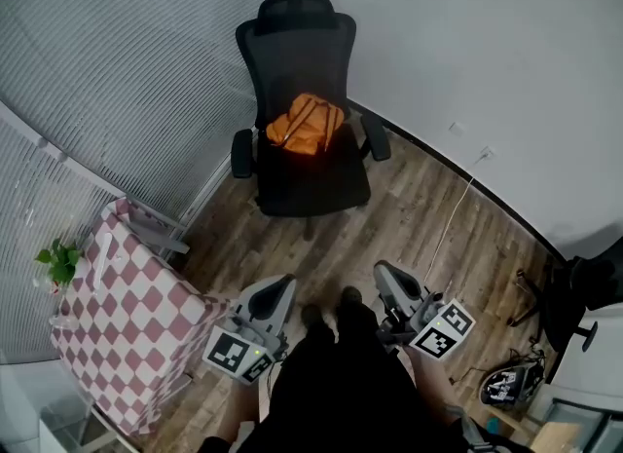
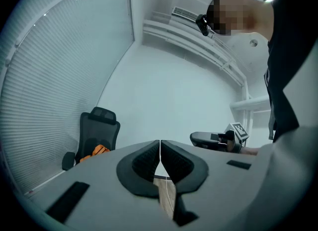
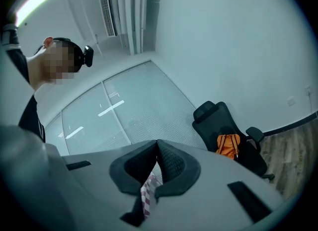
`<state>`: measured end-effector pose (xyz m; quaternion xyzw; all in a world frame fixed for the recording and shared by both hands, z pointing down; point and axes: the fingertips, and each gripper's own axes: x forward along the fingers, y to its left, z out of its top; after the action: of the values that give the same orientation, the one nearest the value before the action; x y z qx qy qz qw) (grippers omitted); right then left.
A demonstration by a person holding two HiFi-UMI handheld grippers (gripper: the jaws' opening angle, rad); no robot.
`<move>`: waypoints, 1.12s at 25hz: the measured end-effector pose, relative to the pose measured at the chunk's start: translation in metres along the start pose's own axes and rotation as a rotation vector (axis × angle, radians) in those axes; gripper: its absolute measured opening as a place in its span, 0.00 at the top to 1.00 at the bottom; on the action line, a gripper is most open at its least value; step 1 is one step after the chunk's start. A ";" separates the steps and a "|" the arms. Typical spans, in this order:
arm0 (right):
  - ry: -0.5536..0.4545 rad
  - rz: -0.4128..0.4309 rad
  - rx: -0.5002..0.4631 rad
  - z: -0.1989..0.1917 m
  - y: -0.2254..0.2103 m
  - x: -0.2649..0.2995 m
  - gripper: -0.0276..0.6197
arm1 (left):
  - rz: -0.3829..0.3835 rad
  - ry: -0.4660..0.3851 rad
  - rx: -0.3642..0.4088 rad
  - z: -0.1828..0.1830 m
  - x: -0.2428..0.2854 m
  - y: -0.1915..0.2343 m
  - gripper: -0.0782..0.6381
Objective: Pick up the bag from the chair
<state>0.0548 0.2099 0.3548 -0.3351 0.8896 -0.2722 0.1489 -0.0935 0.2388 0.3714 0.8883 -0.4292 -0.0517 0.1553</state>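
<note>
An orange bag (image 1: 306, 124) lies on the seat of a black office chair (image 1: 310, 184), leaning against its backrest, by the far wall. Both grippers are held level close to the person's body, well short of the chair, pointing toward it. My left gripper (image 1: 279, 289) is shut with nothing in it; its pads meet in the left gripper view (image 2: 160, 143), where the bag (image 2: 97, 151) shows small at the left. My right gripper (image 1: 385, 275) is also shut and empty (image 3: 157, 143); the bag (image 3: 227, 145) and chair (image 3: 216, 120) lie to its right.
A small table with a red-and-white checked cloth (image 1: 127, 315) stands at the left, with a potted plant (image 1: 60, 264) beside it. Window blinds (image 1: 117, 71) run along the left. A white cable (image 1: 453, 217) crosses the wood floor. Clutter (image 1: 508, 383) and a dark stand (image 1: 584, 295) sit at the right.
</note>
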 end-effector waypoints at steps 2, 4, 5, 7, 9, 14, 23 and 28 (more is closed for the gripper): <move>0.005 -0.010 0.008 -0.001 -0.005 -0.001 0.93 | -0.002 0.006 -0.010 -0.003 0.003 0.000 0.84; 0.016 -0.022 0.008 -0.002 -0.011 -0.001 0.93 | -0.005 0.014 -0.017 -0.006 0.008 0.001 0.84; 0.022 -0.028 0.008 -0.002 -0.015 0.001 0.93 | -0.005 0.018 -0.019 -0.007 0.012 0.002 0.84; 0.031 -0.033 0.010 -0.003 -0.022 0.005 0.93 | -0.004 0.027 -0.025 -0.008 0.019 0.006 0.84; 0.034 -0.027 0.020 0.000 -0.031 0.012 0.93 | -0.001 0.035 -0.020 -0.007 0.028 0.011 0.84; 0.018 0.006 0.052 0.020 -0.060 0.045 0.93 | 0.024 0.035 -0.005 0.010 0.060 0.029 0.84; -0.003 0.055 0.076 0.075 -0.131 0.107 0.93 | 0.045 0.040 0.032 0.049 0.150 0.060 0.84; 0.043 0.072 0.084 0.094 -0.175 0.130 0.93 | 0.073 0.037 0.024 0.058 0.201 0.070 0.84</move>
<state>0.0922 -0.0239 0.3708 -0.2902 0.8920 -0.3108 0.1533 -0.0335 0.0280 0.3472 0.8747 -0.4589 -0.0245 0.1541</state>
